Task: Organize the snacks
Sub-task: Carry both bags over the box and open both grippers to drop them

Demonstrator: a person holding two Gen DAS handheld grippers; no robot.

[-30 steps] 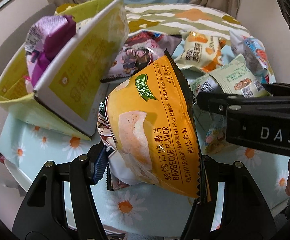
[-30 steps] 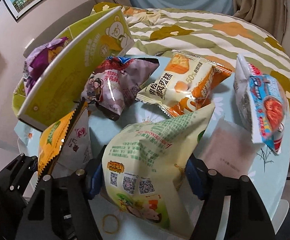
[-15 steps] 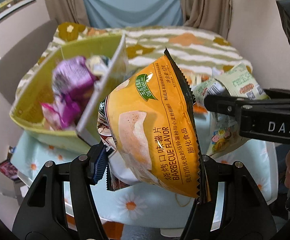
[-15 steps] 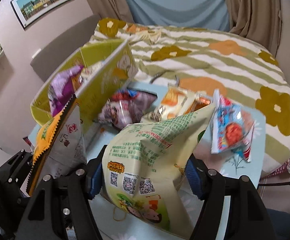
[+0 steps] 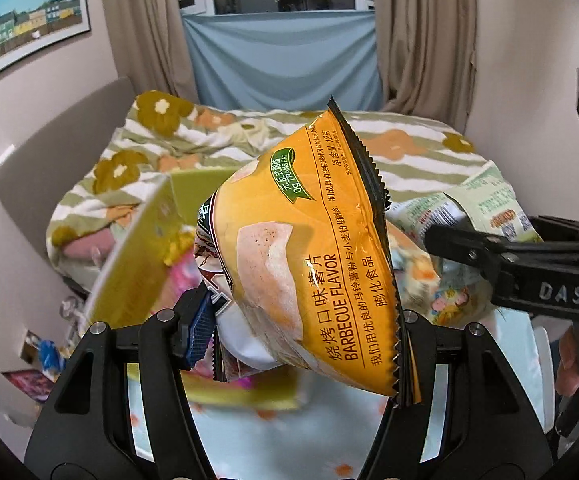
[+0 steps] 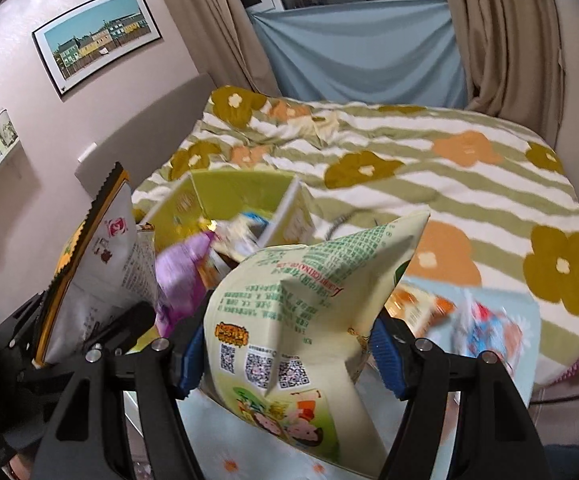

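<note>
Your left gripper point(image 5: 301, 344) is clamped on an orange barbecue chip bag point(image 5: 309, 264), which hides most of the blurred green box point(image 6: 233, 196); your right gripper point(image 6: 285, 356) pinches a pale green snack bag point(image 6: 309, 292), both raised above the table point(image 5: 273, 440).

- The orange chip bag point(image 5: 309, 264) reads "BARBECUE FLAVOR" beside Chinese characters, with "0g TRANS FAT" on a green badge near its top.
- The black claw point(image 5: 545, 280) at the right bears "DAS" in raised letters.
- The pale green snack bag point(image 6: 301, 300) shows "(CHINA)", green print too small to read, and three QR codes.
</note>
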